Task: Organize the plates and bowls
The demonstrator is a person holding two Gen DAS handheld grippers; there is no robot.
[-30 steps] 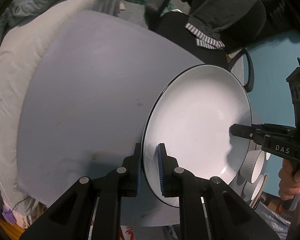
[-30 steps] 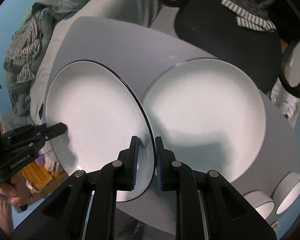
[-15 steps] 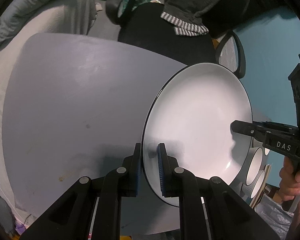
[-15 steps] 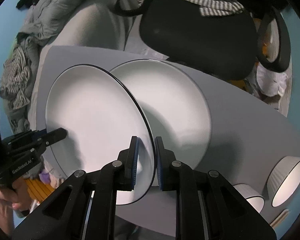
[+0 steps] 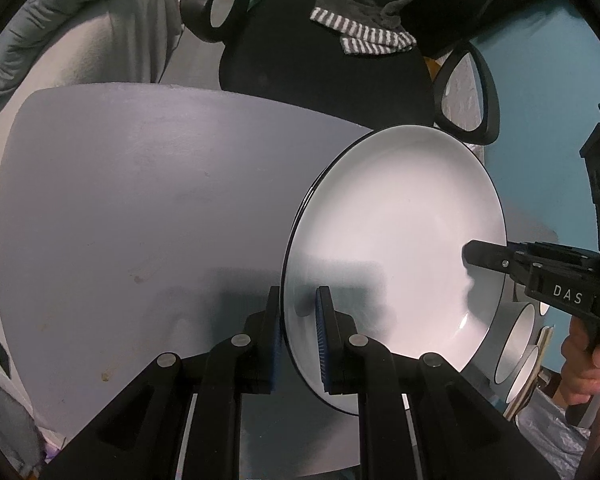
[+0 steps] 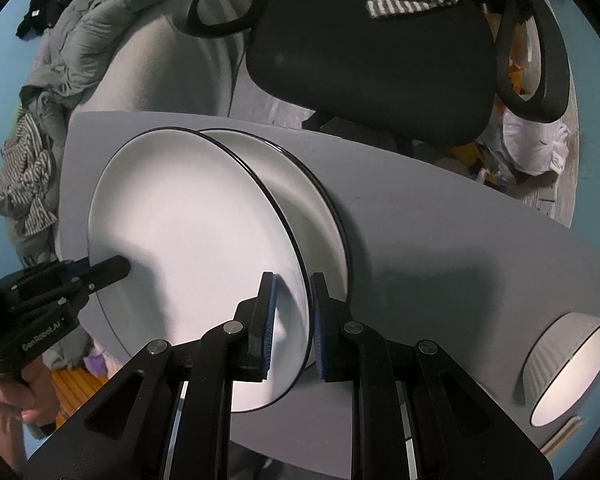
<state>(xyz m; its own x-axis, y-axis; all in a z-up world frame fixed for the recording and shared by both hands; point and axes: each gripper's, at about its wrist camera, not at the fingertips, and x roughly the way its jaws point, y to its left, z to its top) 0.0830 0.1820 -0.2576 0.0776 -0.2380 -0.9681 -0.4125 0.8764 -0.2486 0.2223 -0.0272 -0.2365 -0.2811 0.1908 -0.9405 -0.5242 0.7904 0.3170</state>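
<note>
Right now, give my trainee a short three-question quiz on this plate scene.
1. True or false: both grippers grip the same plate.
2. What lies under the held plate on the table? A) a second plate B) a tray C) a cloth
3. Fill in: right of the plates, lying on its side on the table, is a white ____.

Key: 1 true, the left gripper and right gripper pinch opposite rims. 2 A. 3 bowl.

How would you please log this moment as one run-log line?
left gripper: shut on plate rim | right gripper: shut on opposite rim | plate: held over second plate on table
</note>
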